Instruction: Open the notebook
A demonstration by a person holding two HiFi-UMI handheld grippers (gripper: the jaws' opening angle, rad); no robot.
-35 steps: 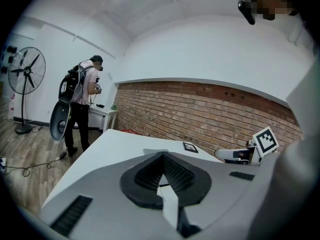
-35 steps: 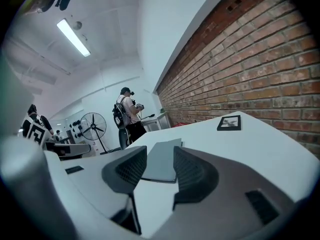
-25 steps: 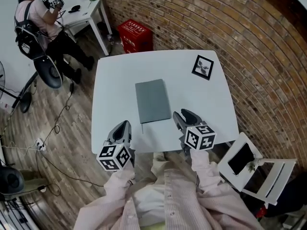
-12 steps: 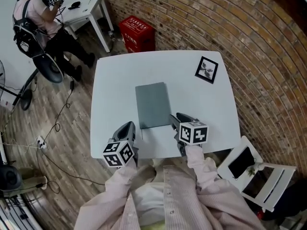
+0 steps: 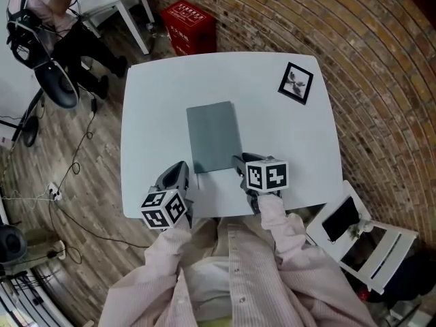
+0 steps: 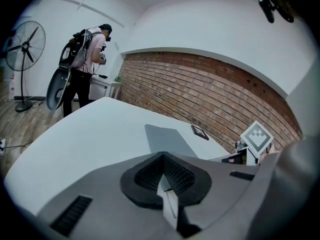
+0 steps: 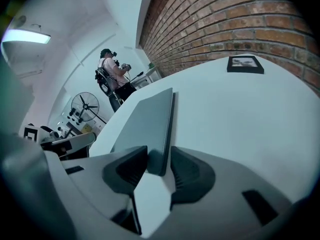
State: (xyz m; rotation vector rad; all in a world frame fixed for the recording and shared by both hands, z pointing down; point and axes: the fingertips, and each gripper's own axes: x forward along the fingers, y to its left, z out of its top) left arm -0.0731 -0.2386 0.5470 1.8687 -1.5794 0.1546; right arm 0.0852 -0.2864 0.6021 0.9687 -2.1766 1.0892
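A closed grey notebook [image 5: 213,136] lies flat on the white table [image 5: 279,125], slightly left of centre. My right gripper [image 5: 240,163] is at its near right corner. In the right gripper view the jaws [image 7: 159,166] stand narrowly apart with that corner of the notebook [image 7: 145,121] between them, and small gaps show on both sides. My left gripper [image 5: 176,176] hovers over the table's near edge, left of the notebook and apart from it. Its pads [image 6: 163,176] meet with nothing between them, and the notebook [image 6: 165,136] lies ahead of it.
A small black-framed picture [image 5: 296,82] lies at the table's far right corner. A red crate [image 5: 193,16] sits on the floor beyond the table. A person [image 5: 37,9] stands at another white table far left. A white folding stand [image 5: 361,240] is at the near right.
My right gripper has moved left and forward until its jaws straddle the notebook's near right corner. The left gripper has shifted only a little. The notebook has stayed closed.
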